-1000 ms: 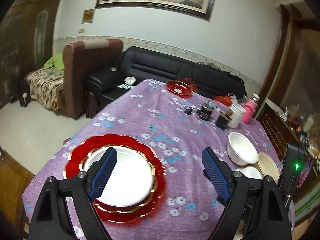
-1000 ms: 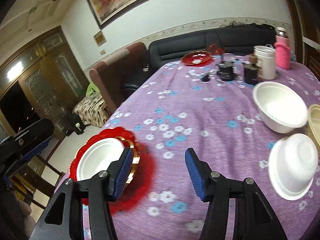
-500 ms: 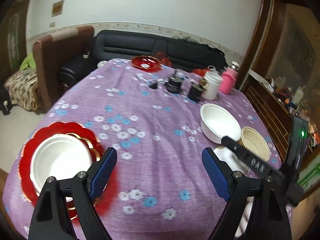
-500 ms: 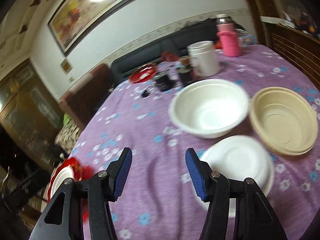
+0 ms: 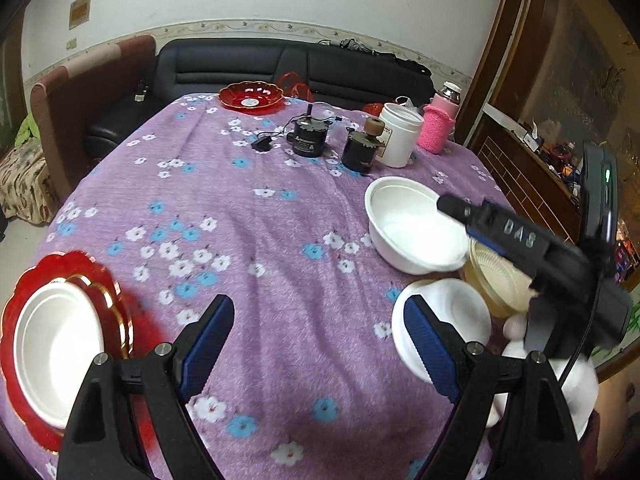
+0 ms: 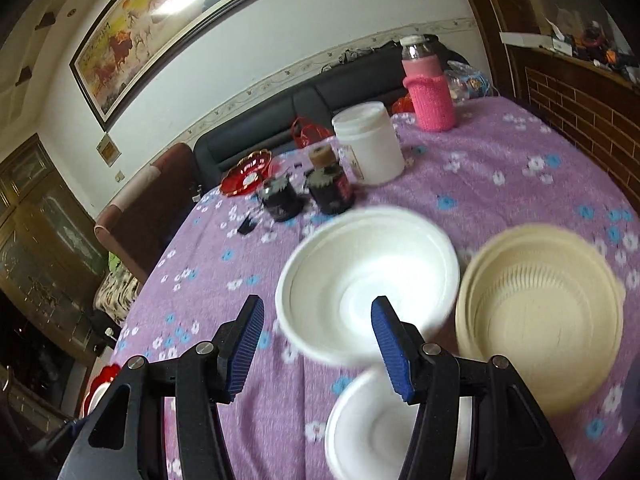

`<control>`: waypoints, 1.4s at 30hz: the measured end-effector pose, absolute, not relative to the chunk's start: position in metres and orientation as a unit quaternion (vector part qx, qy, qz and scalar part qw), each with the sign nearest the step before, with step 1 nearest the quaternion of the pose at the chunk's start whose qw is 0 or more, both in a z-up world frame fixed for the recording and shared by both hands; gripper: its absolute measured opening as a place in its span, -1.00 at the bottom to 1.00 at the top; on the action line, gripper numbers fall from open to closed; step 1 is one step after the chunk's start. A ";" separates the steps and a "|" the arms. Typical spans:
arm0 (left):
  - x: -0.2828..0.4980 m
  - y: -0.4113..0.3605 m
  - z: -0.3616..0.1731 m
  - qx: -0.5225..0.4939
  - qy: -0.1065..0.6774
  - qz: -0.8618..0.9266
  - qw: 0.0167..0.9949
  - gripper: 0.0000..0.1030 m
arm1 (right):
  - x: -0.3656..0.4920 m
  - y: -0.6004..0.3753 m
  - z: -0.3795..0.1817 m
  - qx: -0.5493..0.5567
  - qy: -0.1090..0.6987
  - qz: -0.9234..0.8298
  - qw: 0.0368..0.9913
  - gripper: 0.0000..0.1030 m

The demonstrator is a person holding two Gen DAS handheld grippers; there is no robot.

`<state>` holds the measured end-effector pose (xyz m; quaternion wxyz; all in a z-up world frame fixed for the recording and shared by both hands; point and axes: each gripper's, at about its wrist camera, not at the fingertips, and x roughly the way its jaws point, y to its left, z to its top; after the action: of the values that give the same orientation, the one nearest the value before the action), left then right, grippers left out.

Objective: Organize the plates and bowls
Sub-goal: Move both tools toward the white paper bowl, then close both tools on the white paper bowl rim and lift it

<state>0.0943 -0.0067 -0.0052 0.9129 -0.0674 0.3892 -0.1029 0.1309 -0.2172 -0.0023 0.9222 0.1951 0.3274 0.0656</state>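
Both empty and gaping wide, the right gripper (image 6: pixel 318 340) is lining up on the white bowl (image 6: pixel 368 280) while the left gripper (image 5: pixel 320 344) is hovering nearby over the cloth.

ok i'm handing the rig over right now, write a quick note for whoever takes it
Left gripper: open, empty, above the purple tablecloth.
Right gripper: open, empty, lined up on the large white bowl.
Things: white plate sits on the red plate at the near left edge. Large white bowl, beige bowl and small white bowl stand apart at the right, the small one upside down. A second red dish is at the far edge.
Done: plates stacked.
Left: the three bowls are unstacked; probably grasp the large white one first.
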 end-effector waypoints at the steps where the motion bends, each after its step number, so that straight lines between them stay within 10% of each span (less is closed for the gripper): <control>1: 0.100 -0.009 -0.005 -0.069 0.391 -0.104 0.912 0.67 | 0.137 -0.219 0.003 0.191 0.326 0.065 0.924 0.17; 42: 0.241 -0.034 -0.073 -0.225 0.490 -0.145 0.830 0.66 | 0.215 -0.298 -0.035 0.235 0.369 0.033 0.899 0.28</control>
<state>0.2412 -0.0341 -0.0734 0.8298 -0.2249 0.4897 -0.1454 0.2150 -0.2978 -0.0354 0.8988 0.2351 0.3686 0.0332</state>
